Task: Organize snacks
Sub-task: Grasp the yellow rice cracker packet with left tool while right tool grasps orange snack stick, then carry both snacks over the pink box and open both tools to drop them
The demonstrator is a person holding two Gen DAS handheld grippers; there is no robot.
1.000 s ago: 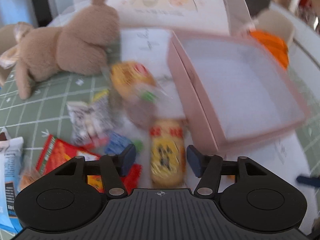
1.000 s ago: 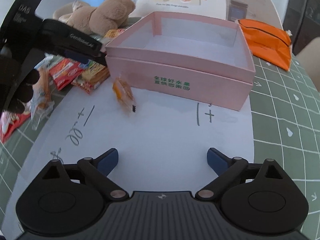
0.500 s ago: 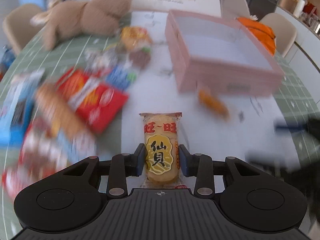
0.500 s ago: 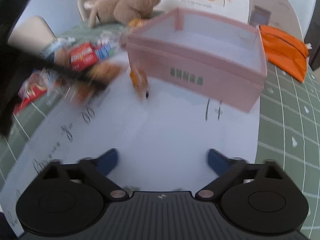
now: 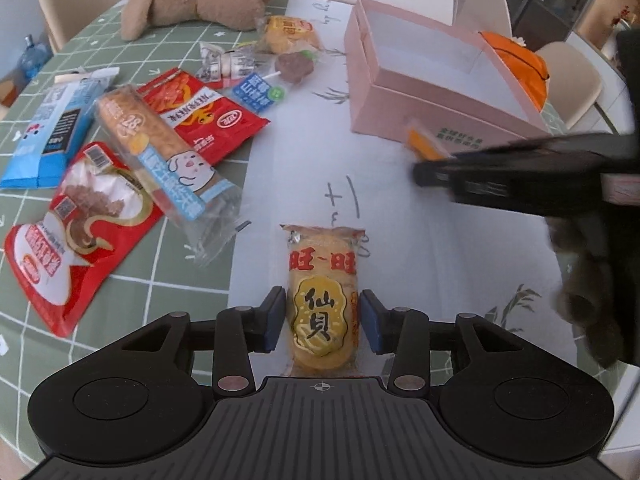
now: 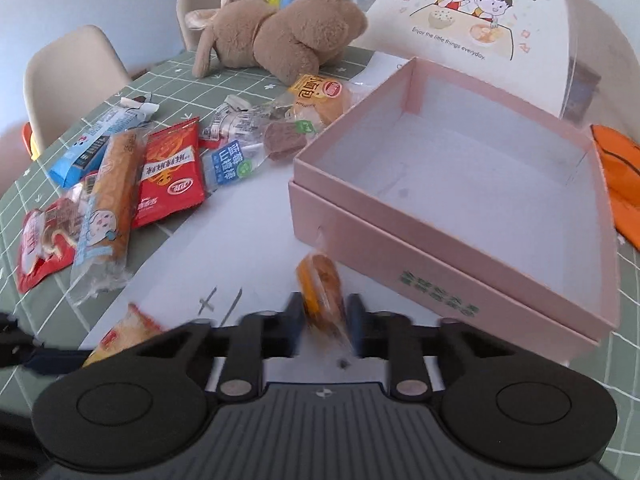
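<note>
A yellow rice cracker packet [image 5: 322,312] sits between the pads of my left gripper [image 5: 320,322] over the white paper. The jaws are opening slightly, and the pads still touch the wrapper. My right gripper [image 6: 323,316] is shut on a small orange wrapped snack [image 6: 320,288], just in front of the empty pink box [image 6: 440,240]. In the left wrist view that snack [image 5: 424,144] shows at the tip of the right gripper [image 5: 420,170], beside the box [image 5: 420,120]. The rice cracker packet [image 6: 124,332] appears blurred at the lower left of the right wrist view.
Several snack packets [image 5: 160,148] lie on the green grid cloth left of the box, red, blue and clear ones. A brown plush rabbit [image 6: 288,36] lies behind them. An orange pouch [image 6: 616,176] lies right of the box. Chairs stand beyond the table edge.
My left gripper closed around the rice cracker packet and carried it back from the pile onto the white paper. My right gripper moved up to the orange snack and shut on it.
</note>
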